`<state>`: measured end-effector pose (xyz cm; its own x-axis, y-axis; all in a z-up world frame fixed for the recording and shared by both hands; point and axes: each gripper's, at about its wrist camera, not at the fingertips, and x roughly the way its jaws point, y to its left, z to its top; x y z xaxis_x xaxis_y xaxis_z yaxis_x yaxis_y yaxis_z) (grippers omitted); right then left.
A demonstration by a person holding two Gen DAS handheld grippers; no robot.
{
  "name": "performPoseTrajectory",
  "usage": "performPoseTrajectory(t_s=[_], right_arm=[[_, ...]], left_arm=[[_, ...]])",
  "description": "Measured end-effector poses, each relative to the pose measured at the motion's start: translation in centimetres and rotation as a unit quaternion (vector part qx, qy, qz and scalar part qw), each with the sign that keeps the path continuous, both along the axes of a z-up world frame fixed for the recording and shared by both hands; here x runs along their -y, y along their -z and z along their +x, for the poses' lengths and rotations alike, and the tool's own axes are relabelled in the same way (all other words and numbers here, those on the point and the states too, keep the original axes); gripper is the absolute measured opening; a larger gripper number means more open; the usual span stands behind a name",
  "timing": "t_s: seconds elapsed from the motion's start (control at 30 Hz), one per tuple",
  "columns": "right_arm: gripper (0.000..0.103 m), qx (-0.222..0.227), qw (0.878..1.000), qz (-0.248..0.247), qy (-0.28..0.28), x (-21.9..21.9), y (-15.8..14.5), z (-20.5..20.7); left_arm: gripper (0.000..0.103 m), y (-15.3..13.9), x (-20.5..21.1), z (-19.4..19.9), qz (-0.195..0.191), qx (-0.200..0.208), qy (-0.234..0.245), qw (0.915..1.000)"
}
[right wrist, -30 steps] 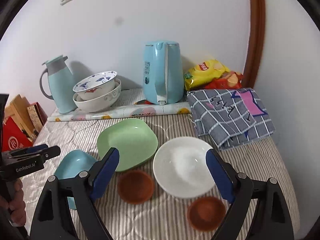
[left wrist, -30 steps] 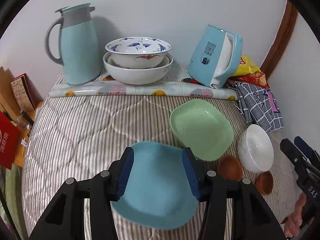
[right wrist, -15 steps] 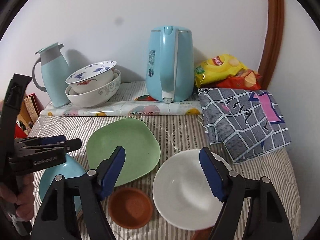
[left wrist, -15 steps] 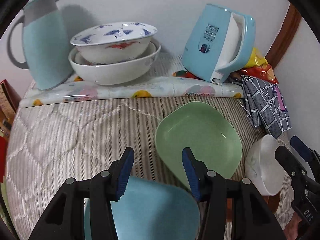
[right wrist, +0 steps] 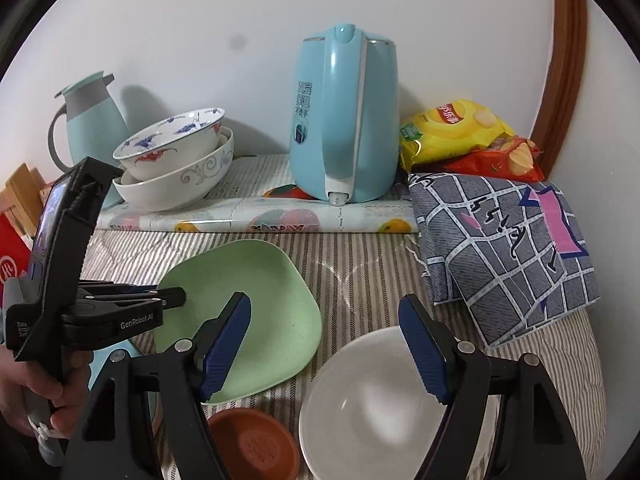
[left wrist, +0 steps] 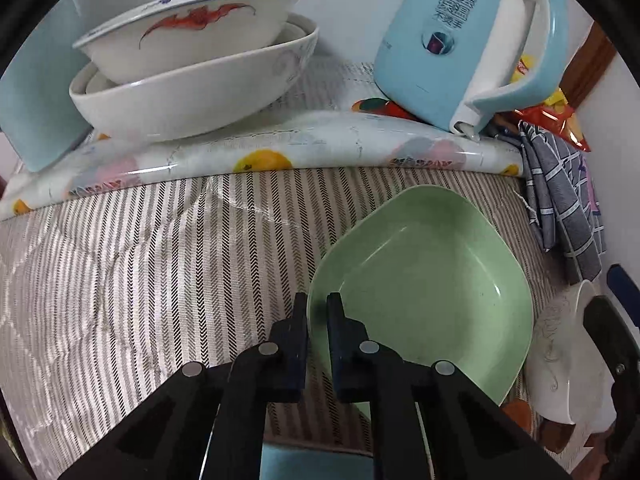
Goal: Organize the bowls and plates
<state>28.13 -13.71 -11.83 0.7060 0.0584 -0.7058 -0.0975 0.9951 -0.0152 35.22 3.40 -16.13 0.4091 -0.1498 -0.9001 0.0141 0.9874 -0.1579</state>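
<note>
Left wrist view: left gripper, its jaws drawn close on the near rim of the green plate, one finger outside the edge and one inside, so the rim appears pinched between them. Ahead of the jaws lies bare striped cloth; farther ahead, two stacked bowls and a tilted-looking blue kettle stand on a rolled floral mat. Below the jaws a sliver of the blue plate shows; to their right, the white bowl. Right wrist view: right gripper, jaws spread wide and grasping nothing, poised above the white bowl, which sits between and just below the fingertips. Left of the jaws lie the green plate, with the left gripper at its far-left rim, and a brown saucer; to the right, a checked cloth. Risk, as judged: the edge pinch is shallow, so lifting the plate could let it pivot and slip from the fingers; swinging it toward the blue plate might also strike the right gripper close by.
</note>
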Motion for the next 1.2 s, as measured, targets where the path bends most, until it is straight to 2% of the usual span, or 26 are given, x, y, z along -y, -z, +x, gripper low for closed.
performPoseTrajectory(t_s=[0.03, 0.33, 0.4, 0.47, 0.67, 0.8, 1.0, 1.03, 1.07, 1.2], right_arm=[[0.075, -0.002, 1.0, -0.002, -0.001, -0.2, 0.2, 0.3], [0.075, -0.015, 1.0, -0.02, -0.012, -2.9, 0.9, 1.5], [0.071, -0.022, 0.999, -0.025, -0.015, -3.6, 1.2, 1.9], [0.062, -0.035, 0.999, -0.027, -0.018, -4.4, 1.8, 2.3], [0.058, -0.059, 0.998, -0.026, -0.009, -5.8, 3.4, 3.7], [0.048, -0.073, 0.997, -0.027, 0.003, -6.5, 4.5, 4.7], [0.028, -0.101, 0.995, -0.011, 0.016, -6.7, 6.1, 6.0], [0.019, -0.107, 0.994, -0.004, 0.014, -6.7, 6.5, 6.1], [0.014, -0.112, 0.994, 0.001, 0.012, -6.6, 6.7, 6.3], [0.012, -0.099, 0.995, -0.001, 0.022, -6.3, 6.8, 6.1]], left_arm=[[0.008, -0.1, -0.4, -0.1, -0.007, 0.003, -0.002, 1.0], [0.007, -0.7, -4.5, -0.3, 0.011, 0.011, -0.042, 0.999], [0.007, -0.6, -5.4, -0.1, 0.004, 0.008, -0.049, 0.9988], [0.009, -0.4, -6.2, -0.1, -0.007, 0.003, -0.054, 0.9985], [0.013, -0.3, -6.9, -0.3, -0.013, 0.003, -0.052, 0.9986], [0.014, 0.0, -7.1, -0.3, -0.022, 0.002, -0.053, 0.9984], [0.014, 0.3, -6.4, 0.0, -0.023, 0.012, -0.043, 0.9987], [0.011, 0.3, -6.2, 0.1, -0.025, 0.014, -0.042, 0.9987], [0.01, 0.3, -6.1, 0.1, -0.024, 0.017, -0.043, 0.9987], [0.009, -0.2, -5.7, 0.1, -0.035, 0.027, -0.037, 0.9984]])
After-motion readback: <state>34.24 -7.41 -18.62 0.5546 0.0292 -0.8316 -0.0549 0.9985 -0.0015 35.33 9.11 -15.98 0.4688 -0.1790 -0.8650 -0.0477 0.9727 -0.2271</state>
